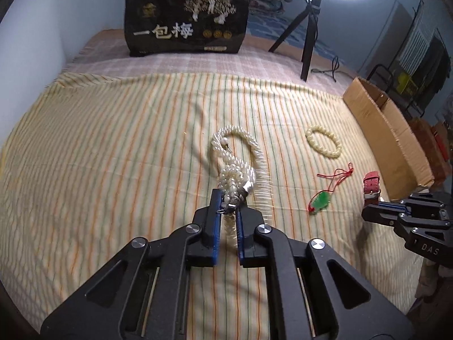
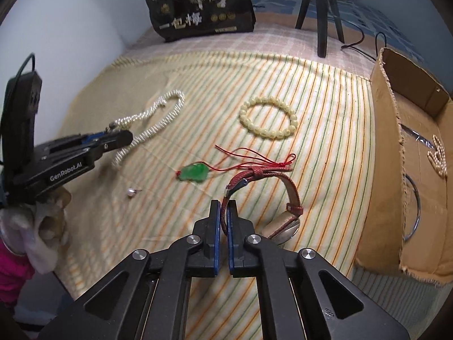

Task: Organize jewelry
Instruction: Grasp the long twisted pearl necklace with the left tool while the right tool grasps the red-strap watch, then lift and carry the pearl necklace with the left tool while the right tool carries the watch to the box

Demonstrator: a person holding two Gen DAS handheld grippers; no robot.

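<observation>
My left gripper [image 1: 228,198] is shut on a white pearl necklace [image 1: 243,153], pinching it near the clasp; the rest trails over the striped cloth. It also shows in the right wrist view [image 2: 158,113], held by the left gripper [image 2: 124,137]. My right gripper [image 2: 223,206] is shut on the strap of a red-strapped watch [image 2: 283,204], whose face rests on the cloth. The watch strap [image 1: 371,187] shows at the right gripper [image 1: 371,212] in the left wrist view. A cream bead bracelet [image 2: 269,120], a green pendant on red cord [image 2: 194,172] and a small pearl earring [image 2: 131,192] lie loose.
An open cardboard box [image 2: 396,147] stands at the right with a pearl piece [image 2: 438,155] and a metal ring inside. A black printed bag [image 1: 187,19] and a ring-light tripod [image 1: 308,36] stand at the back. The striped cloth [image 1: 113,141] covers the table.
</observation>
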